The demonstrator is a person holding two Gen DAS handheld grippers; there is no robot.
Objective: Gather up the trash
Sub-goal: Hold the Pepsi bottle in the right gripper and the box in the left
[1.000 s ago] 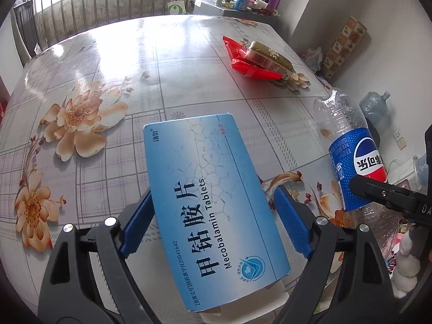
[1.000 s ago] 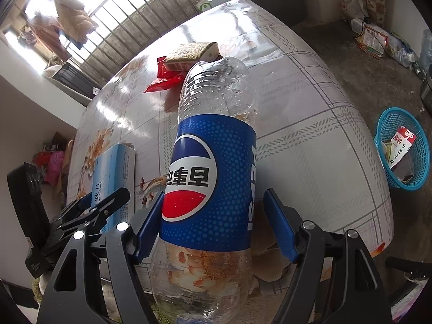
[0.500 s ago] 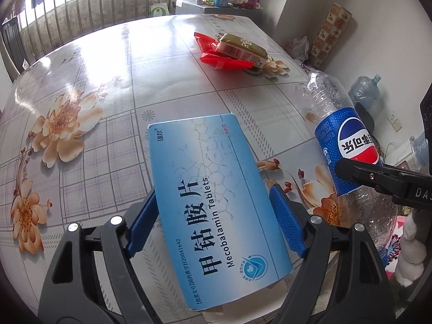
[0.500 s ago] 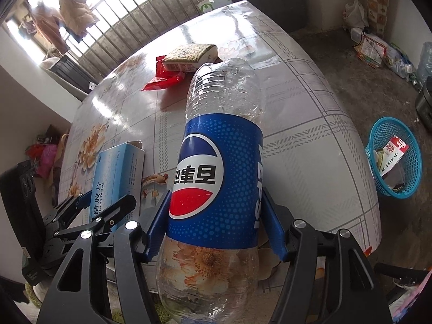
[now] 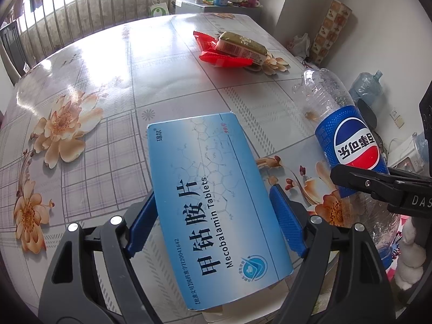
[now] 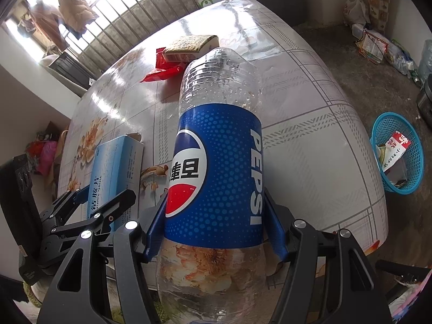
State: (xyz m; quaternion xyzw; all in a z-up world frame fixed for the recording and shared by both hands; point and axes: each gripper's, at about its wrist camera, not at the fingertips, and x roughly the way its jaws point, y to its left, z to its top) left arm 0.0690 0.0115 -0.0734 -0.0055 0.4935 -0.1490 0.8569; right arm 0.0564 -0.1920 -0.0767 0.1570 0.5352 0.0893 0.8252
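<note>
Left gripper point(image 5: 213, 221) closed on the box point(image 5: 216, 210), blue pads pressed to both long sides. Box tilted, far end up, near end low toward the camera; apparently clear of the table point(image 5: 113, 86), though contact under the near end cannot be told.

Right gripper point(image 6: 216, 221) clamped on the bottle point(image 6: 218, 167) at the lower edge of the blue label, pads against both flanks. Bottle empty, clear, neck pointing away from the camera, held off the table surface.

Remaining on the table: red wrapper point(image 5: 224, 59) with a green packet point(image 5: 243, 44) lying on top of it, both well apart from the grippers, toward the far side.

Blue basket point(image 6: 397, 154) on the floor beyond the table's edge, to the right in the right wrist view, already holding some paper trash.

Step in hand, as judged: pick-up complete on both sides, carry to the basket not yet begun.

Next move calls for: lifting both loads clear of the table edge, swinging right and down over the basket, releasing only once above its rim. Bottle the bulkier item; tipping it in neck-first likely easier. Risk noted: smooth bottle slipping between the pads during the swing; light basket possibly knocked by a drop.
</note>
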